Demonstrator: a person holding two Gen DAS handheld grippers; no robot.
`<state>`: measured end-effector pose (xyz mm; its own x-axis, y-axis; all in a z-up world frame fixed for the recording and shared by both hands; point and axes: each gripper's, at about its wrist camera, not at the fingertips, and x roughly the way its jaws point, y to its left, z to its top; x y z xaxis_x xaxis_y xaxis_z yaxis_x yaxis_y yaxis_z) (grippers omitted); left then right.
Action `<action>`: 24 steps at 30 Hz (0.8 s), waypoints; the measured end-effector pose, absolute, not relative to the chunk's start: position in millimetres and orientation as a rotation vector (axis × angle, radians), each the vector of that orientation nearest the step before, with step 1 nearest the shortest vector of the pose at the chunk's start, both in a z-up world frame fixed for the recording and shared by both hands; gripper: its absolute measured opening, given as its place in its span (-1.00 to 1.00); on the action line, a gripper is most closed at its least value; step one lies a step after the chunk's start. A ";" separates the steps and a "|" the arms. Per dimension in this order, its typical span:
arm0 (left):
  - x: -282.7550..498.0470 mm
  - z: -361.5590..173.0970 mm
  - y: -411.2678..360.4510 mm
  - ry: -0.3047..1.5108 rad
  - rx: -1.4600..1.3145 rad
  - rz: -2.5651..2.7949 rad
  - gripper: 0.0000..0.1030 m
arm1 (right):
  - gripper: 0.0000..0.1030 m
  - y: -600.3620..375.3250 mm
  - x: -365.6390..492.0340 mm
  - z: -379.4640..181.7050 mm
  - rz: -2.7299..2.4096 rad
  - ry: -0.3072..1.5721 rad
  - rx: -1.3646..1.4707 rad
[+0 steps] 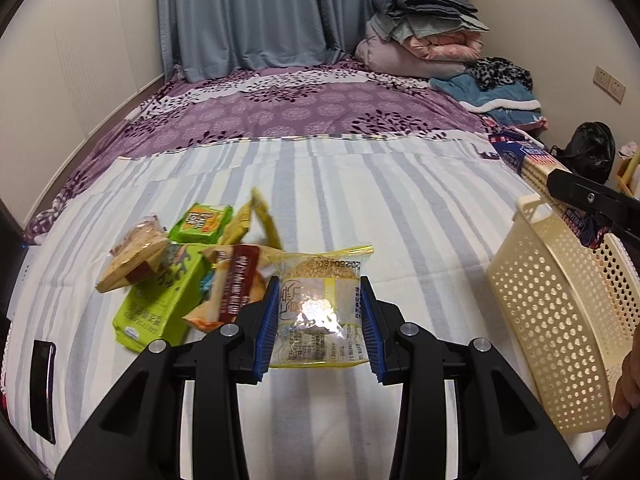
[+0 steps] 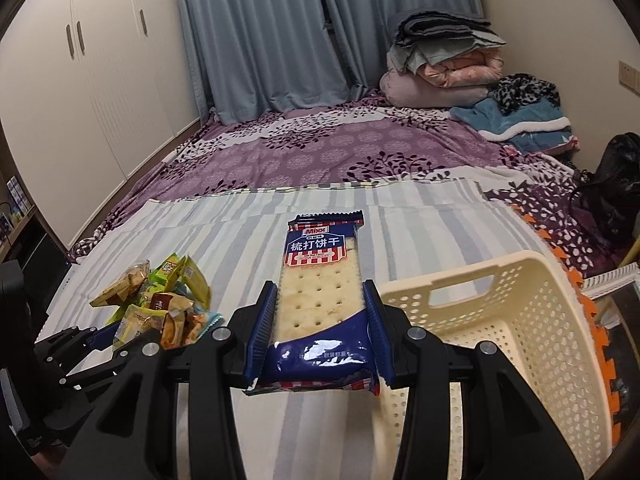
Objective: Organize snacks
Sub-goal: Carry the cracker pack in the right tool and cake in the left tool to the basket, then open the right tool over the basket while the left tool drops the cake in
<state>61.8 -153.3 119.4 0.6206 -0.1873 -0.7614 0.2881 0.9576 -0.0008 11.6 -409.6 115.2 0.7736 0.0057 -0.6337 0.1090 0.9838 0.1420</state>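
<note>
**Tongs both loaded, basket close by**

Tongs on left (image 1: 320, 320): clamped across clear yellow-edged packet holding round sesame cake (image 1: 318, 300), carried above striped bed sheet (image 1: 360, 200). Tongs on right (image 2: 322, 326): clamped on long navy-and-red soda cracker packet (image 2: 320, 280), far end sticking well out past the tips. Cream perforated plastic basket (image 2: 520, 320) just right of the cracker packet, apparently empty. Loose heap of green, yellow and brown snack packets (image 1: 180, 276) lying on sheet, left of sesame cake.

Risks, as judged: cracker packet gripped near one end only, so liable to pivot or slip on glossy film; hard squeeze likely to snap crackers. Both tongs heading for one basket could collide at rim.

Left view only: black phone-like slab (image 1: 42, 392) at sheet edge; basket's outer wall. Right view only: basket interior; white wardrobe doors (image 2: 100, 80).
</note>
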 end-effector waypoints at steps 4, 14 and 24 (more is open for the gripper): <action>56.4 122.2 -172.2 0.857 0.146 -0.308 -0.25 | -0.16 -437.9 -0.1 108.3 -0.100 0.711 0.185; 45.5 138.6 -233.3 0.845 0.174 -0.436 -0.25 | -0.03 -503.6 -26.5 87.8 -0.251 0.785 0.239; 31.6 150.1 -308.6 0.857 0.189 -0.600 -0.25 | 0.15 -530.5 -46.2 87.2 -0.319 0.765 0.267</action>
<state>31.6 -308.6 150.1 0.5023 -0.4194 -0.7561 0.5664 0.8203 -0.0787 -46.2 -530.5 87.2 0.6775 -0.1841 -0.7121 0.3756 0.9190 0.1198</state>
